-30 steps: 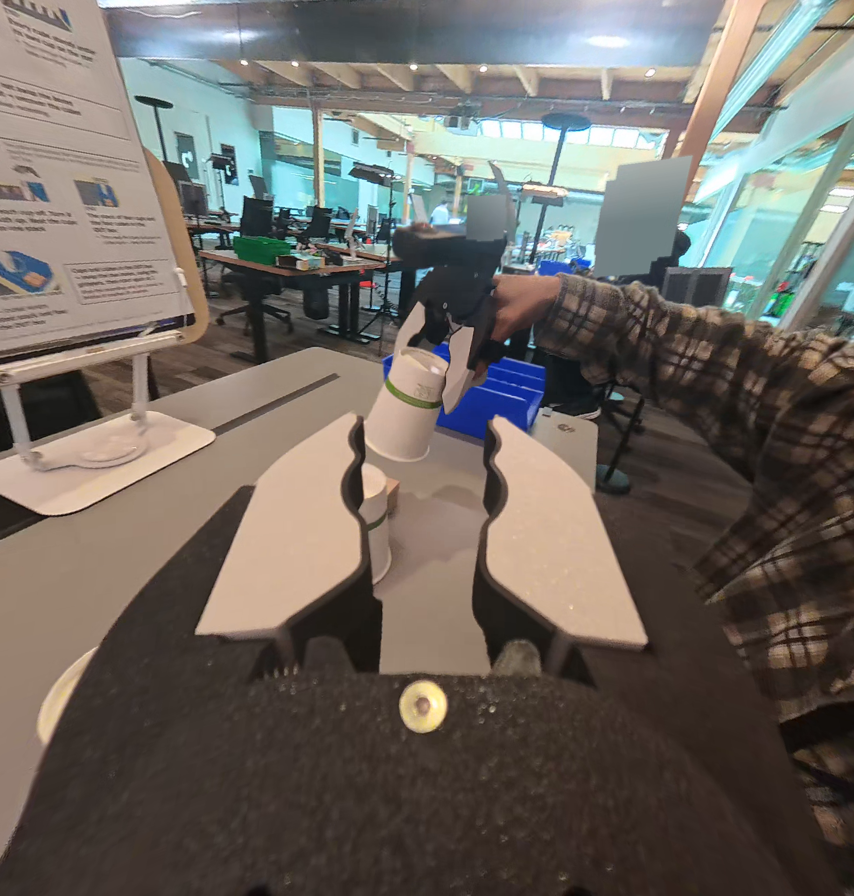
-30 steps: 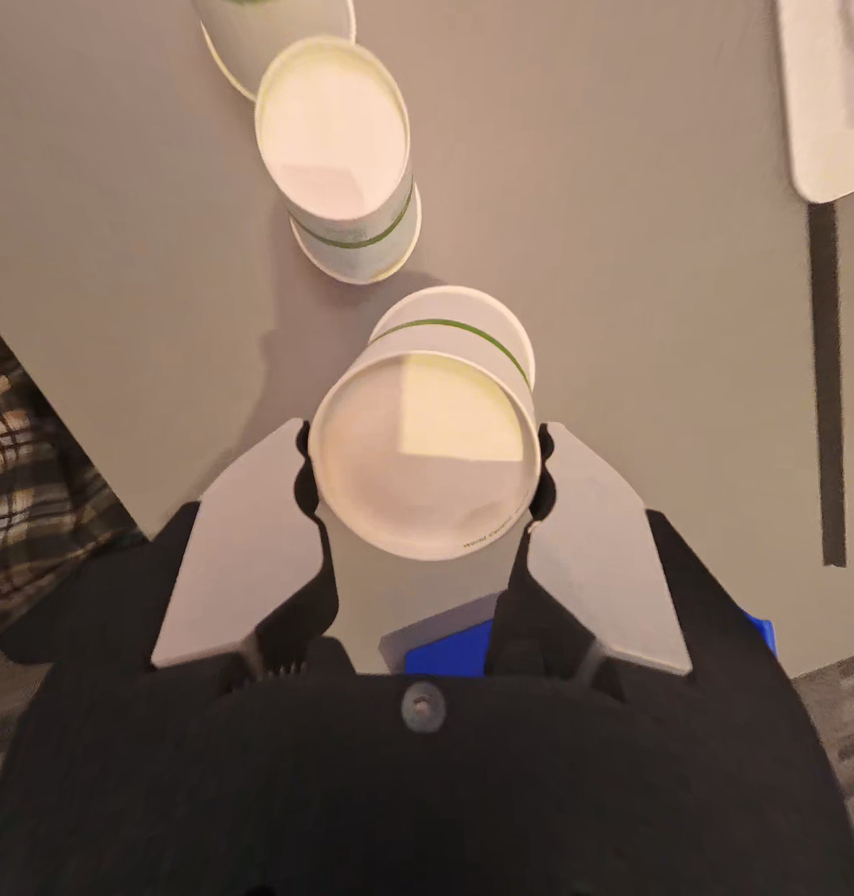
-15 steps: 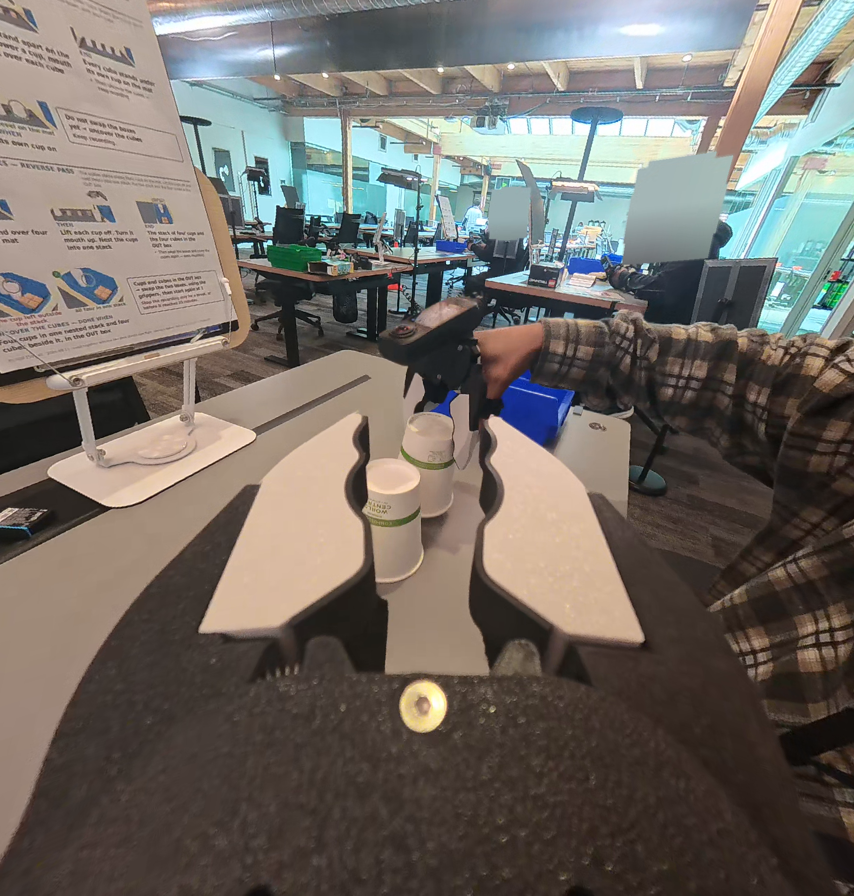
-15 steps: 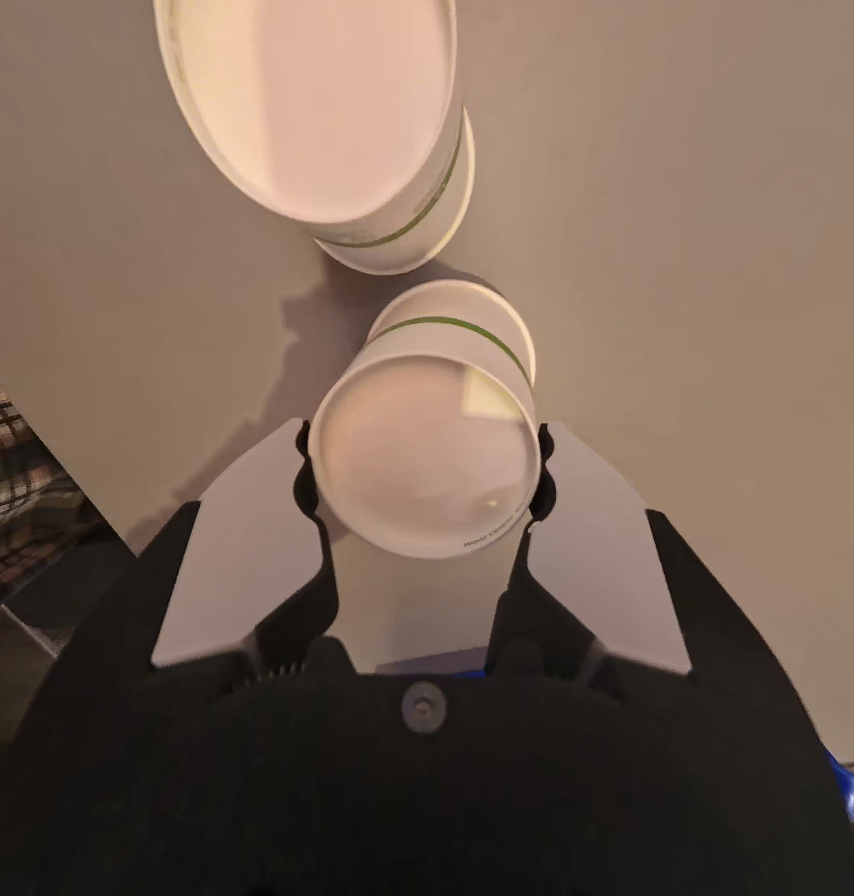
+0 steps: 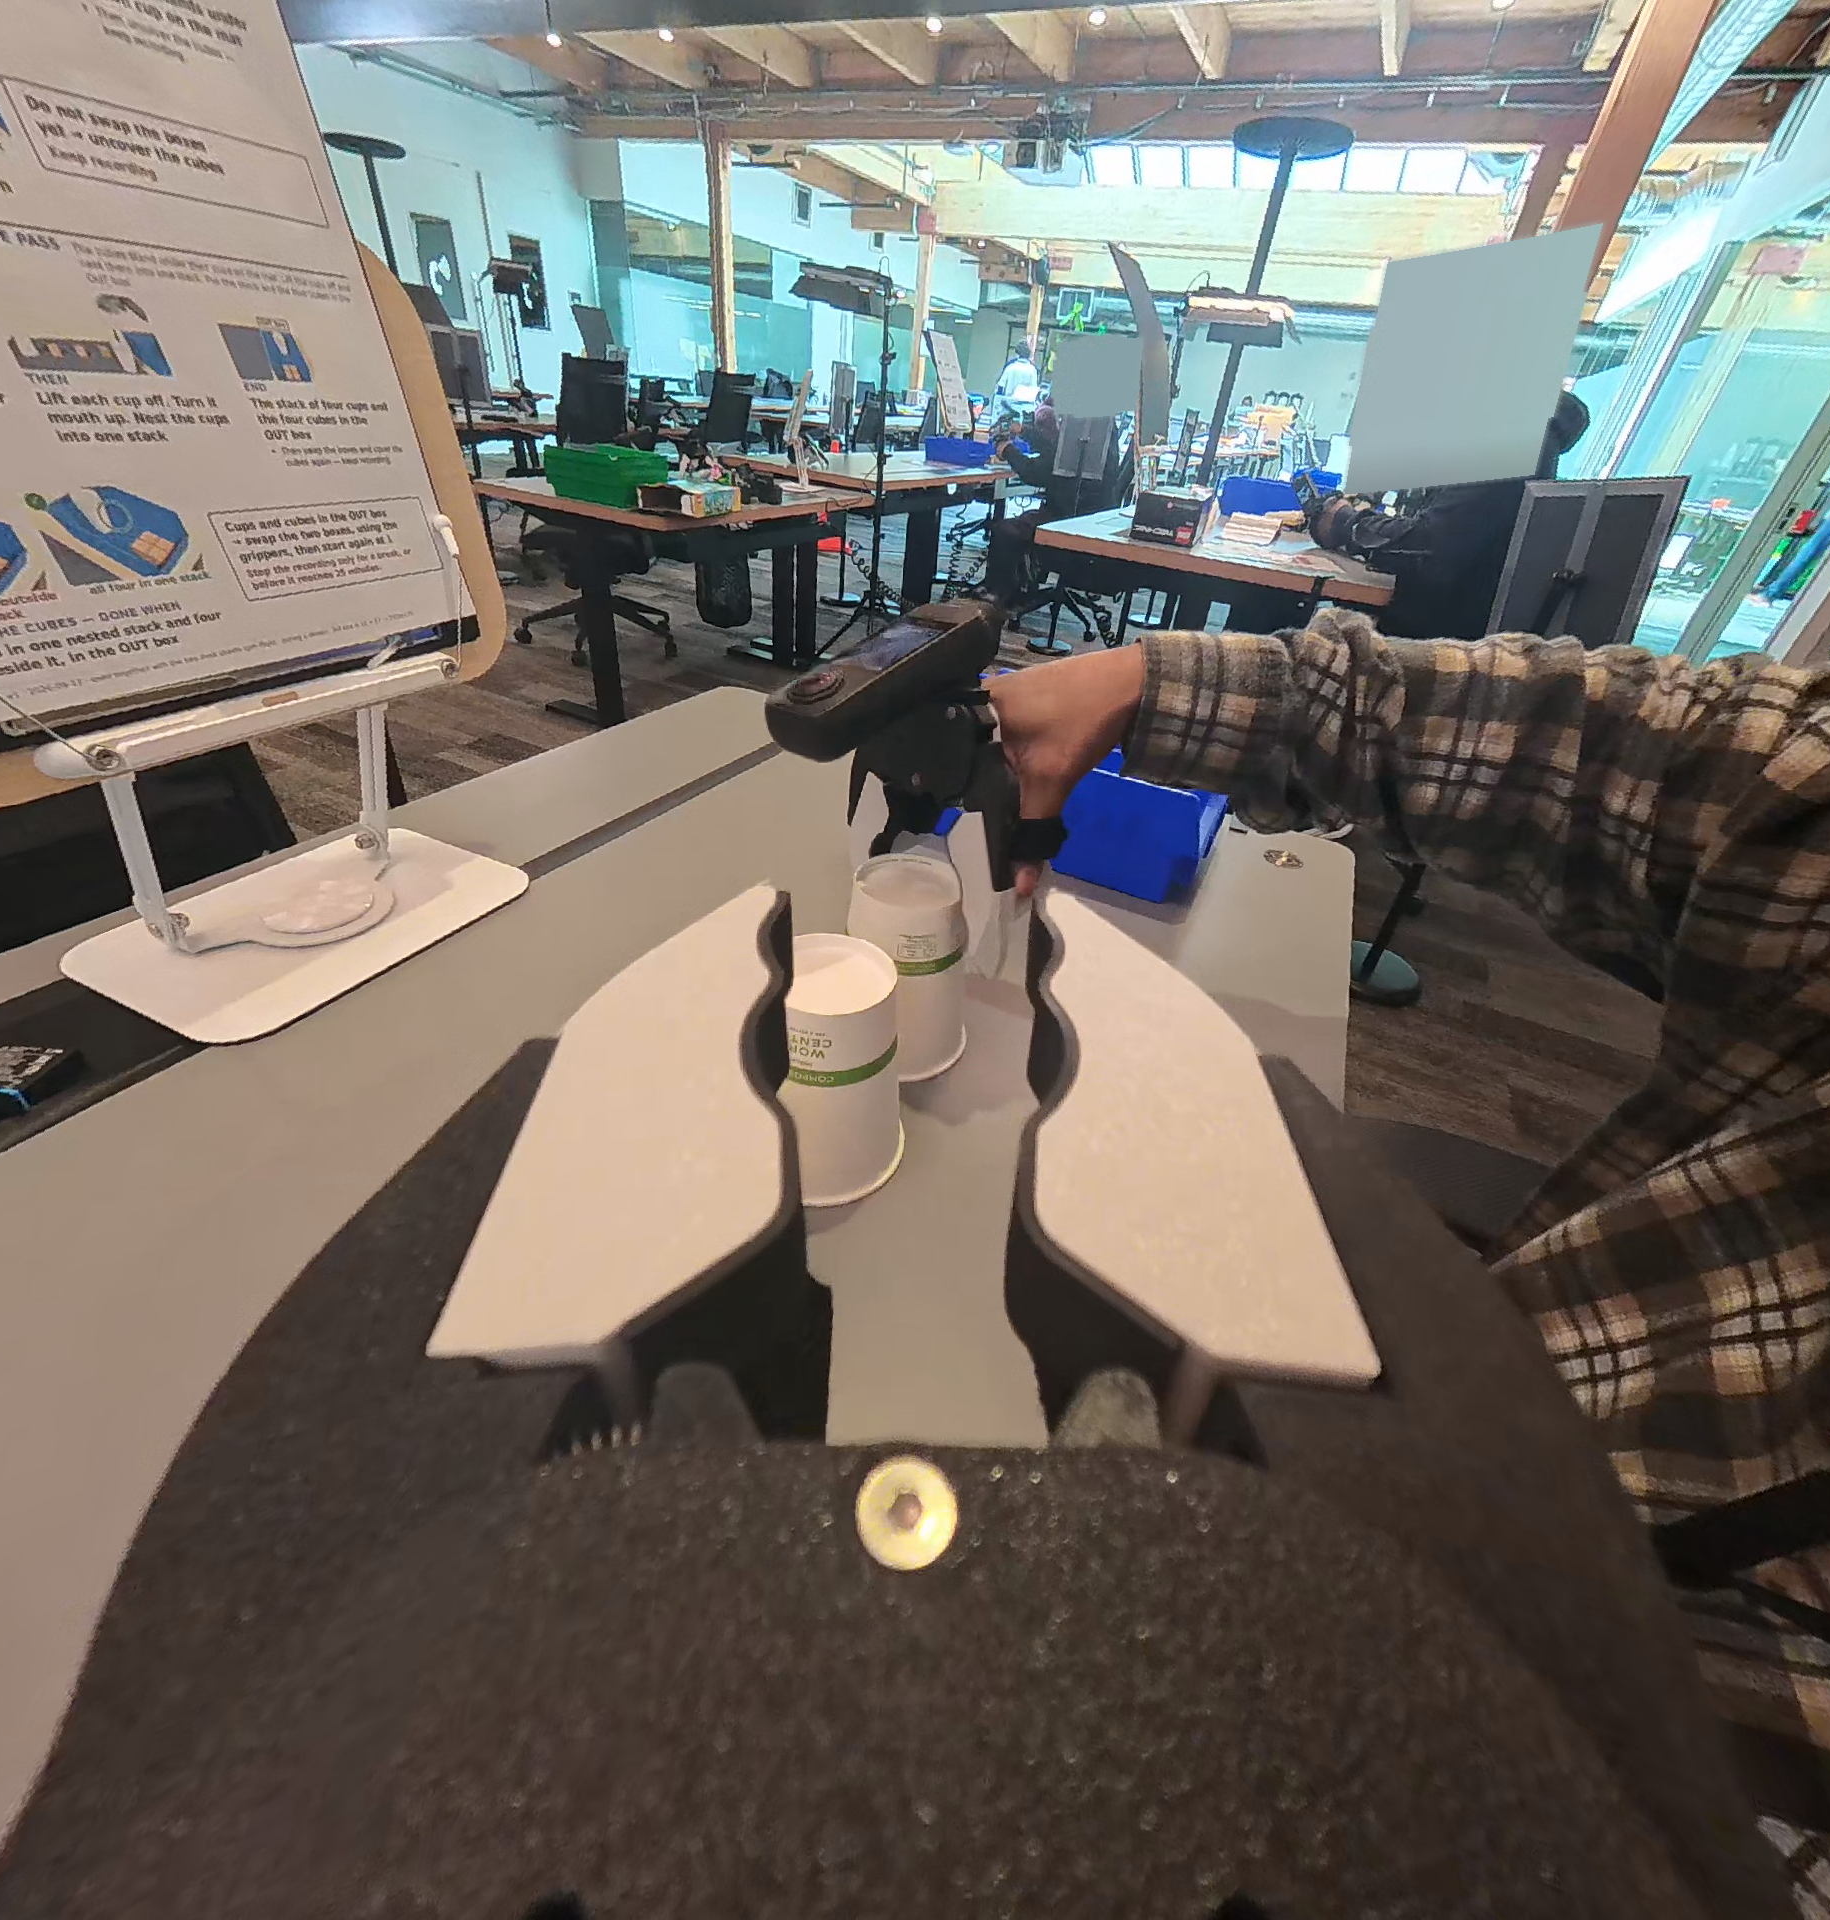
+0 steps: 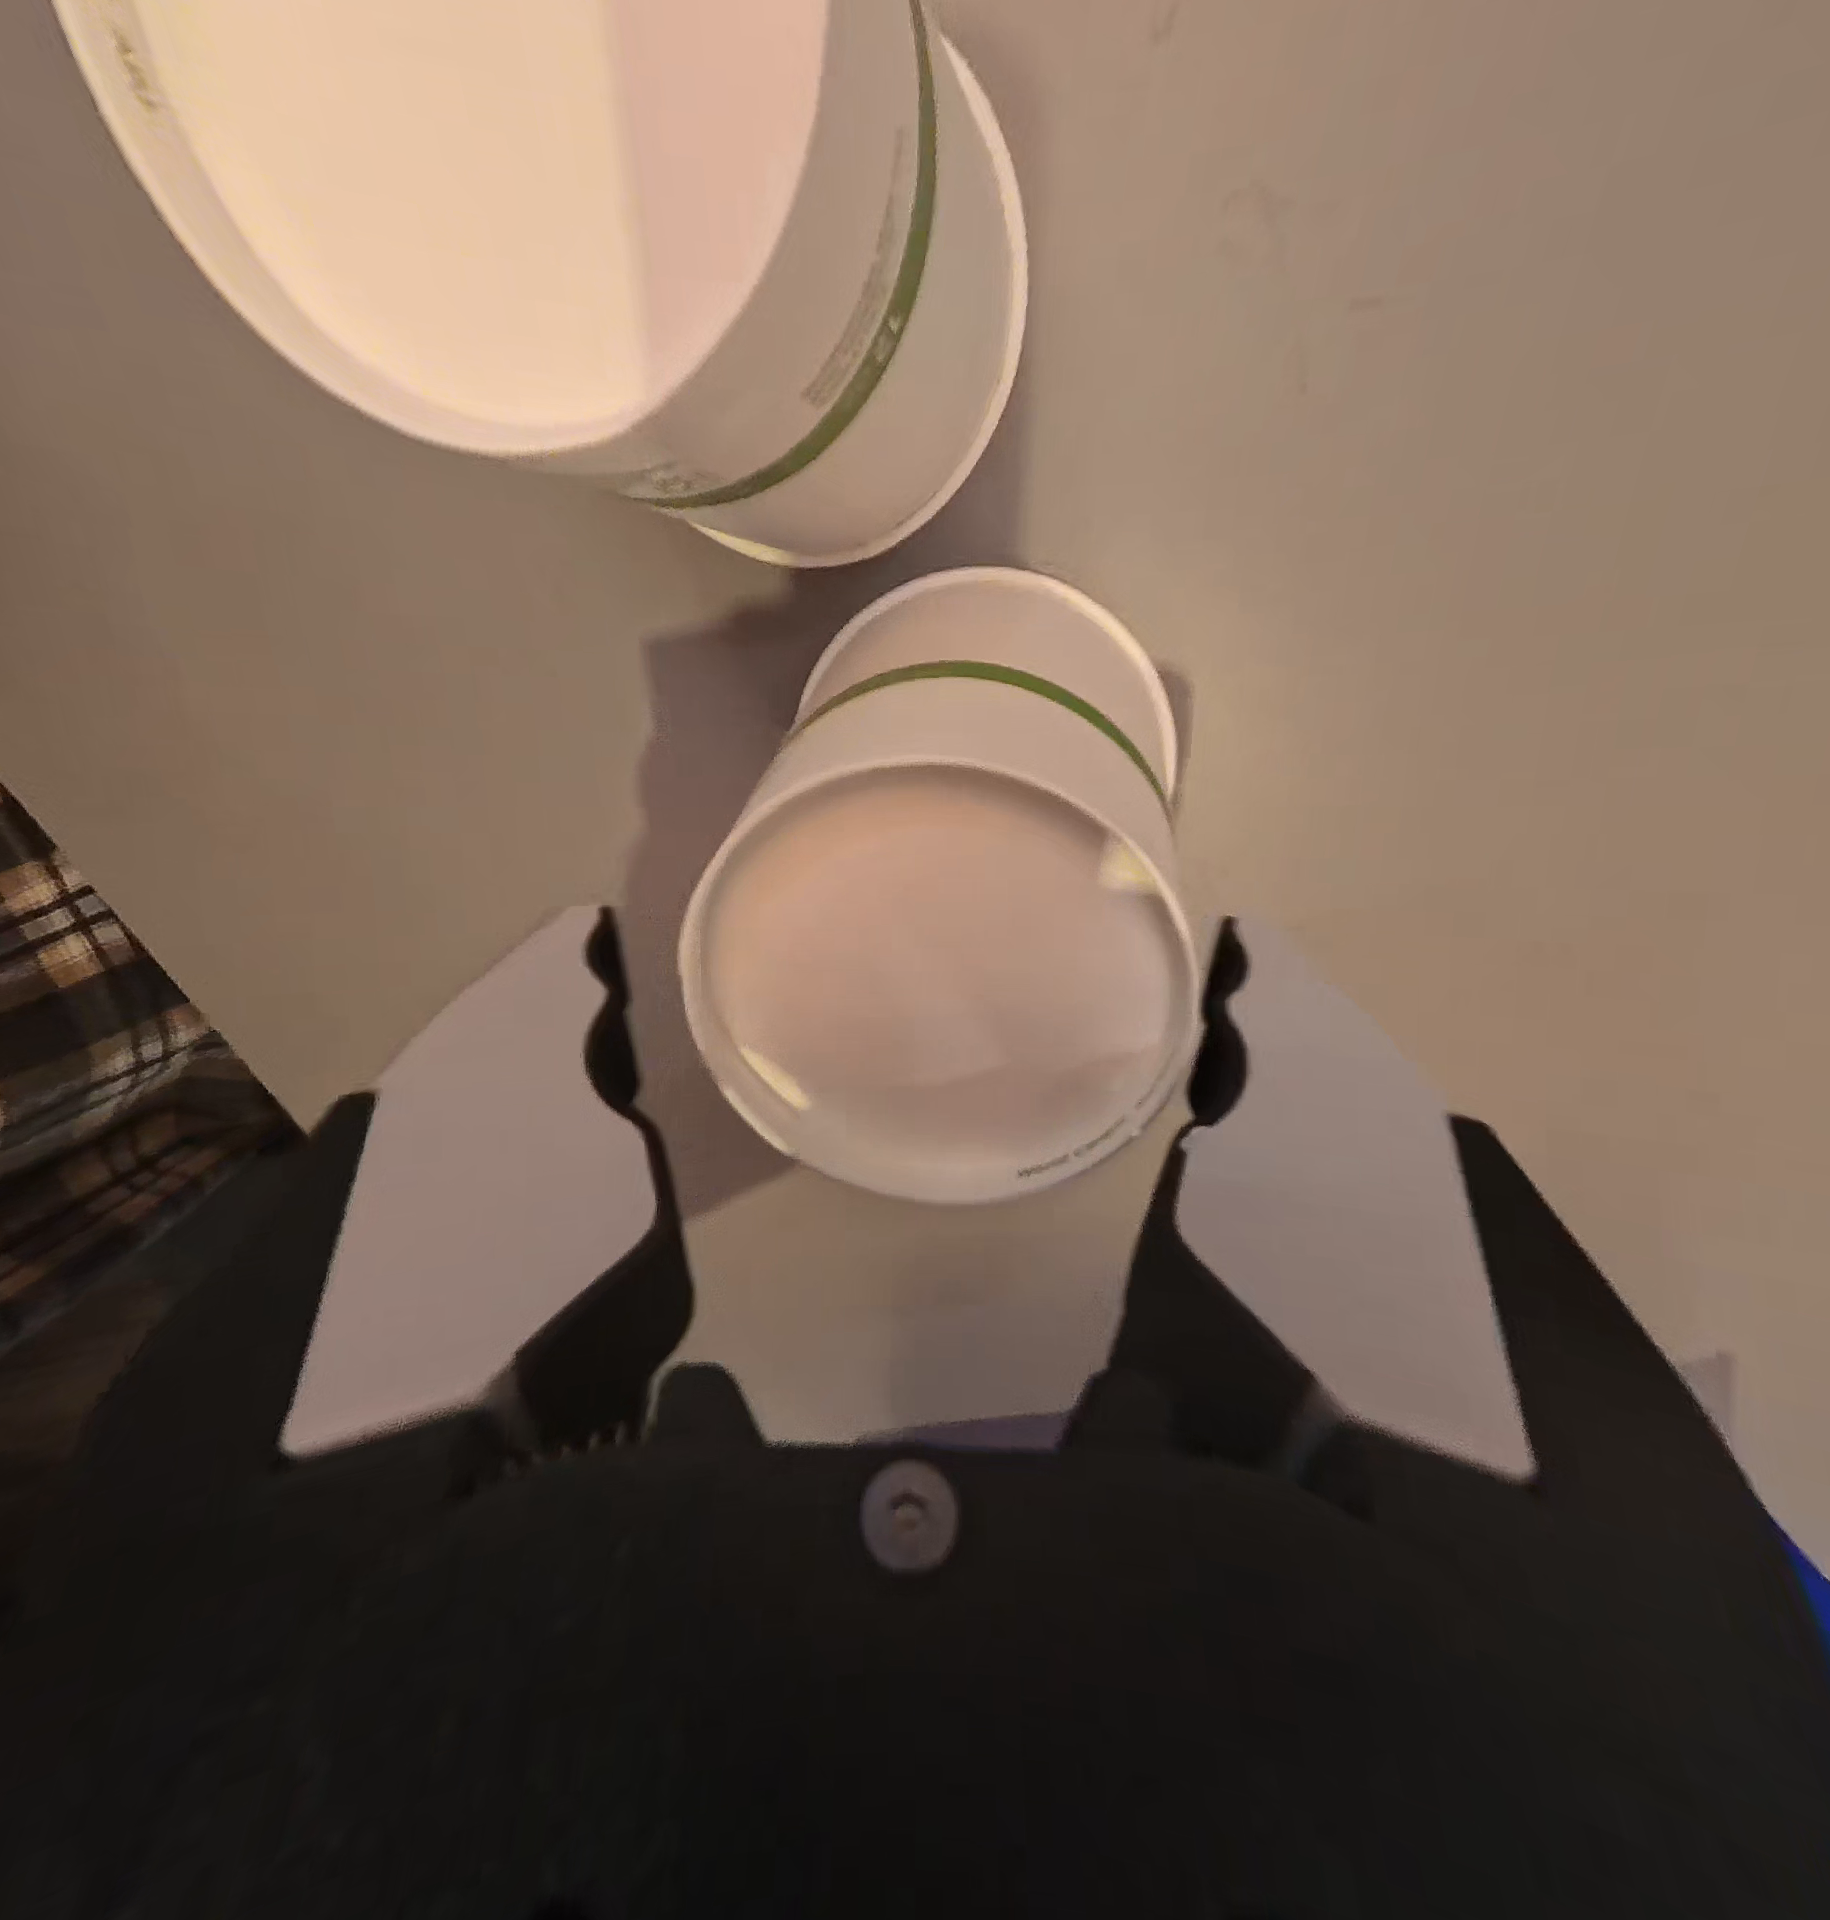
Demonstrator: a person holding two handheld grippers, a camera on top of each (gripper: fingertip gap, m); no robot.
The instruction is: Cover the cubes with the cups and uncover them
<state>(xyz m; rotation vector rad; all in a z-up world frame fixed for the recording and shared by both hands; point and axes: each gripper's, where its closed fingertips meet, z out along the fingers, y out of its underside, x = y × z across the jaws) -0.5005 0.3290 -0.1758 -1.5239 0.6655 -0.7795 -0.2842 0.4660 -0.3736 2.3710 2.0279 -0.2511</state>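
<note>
Two white paper cups with a green band stand upside down, side by side on the grey table. In the left wrist view the near cup stands between my left gripper's open fingers, close to the left one, and is not gripped. The far cup stands just behind it, under my right gripper. In the right wrist view my right gripper is open around that cup, with a gap on the left side. The other cup shows at upper left. No cube is visible.
An instruction sheet on a white stand is at the left. A blue bin sits at the table's far end. A small black object lies at the left edge. A plaid sleeve reaches in from the right.
My right gripper lowered its upside-down cup onto the table beside the other cup, then its jaws widened off it. My left gripper drew back from the near cup.
</note>
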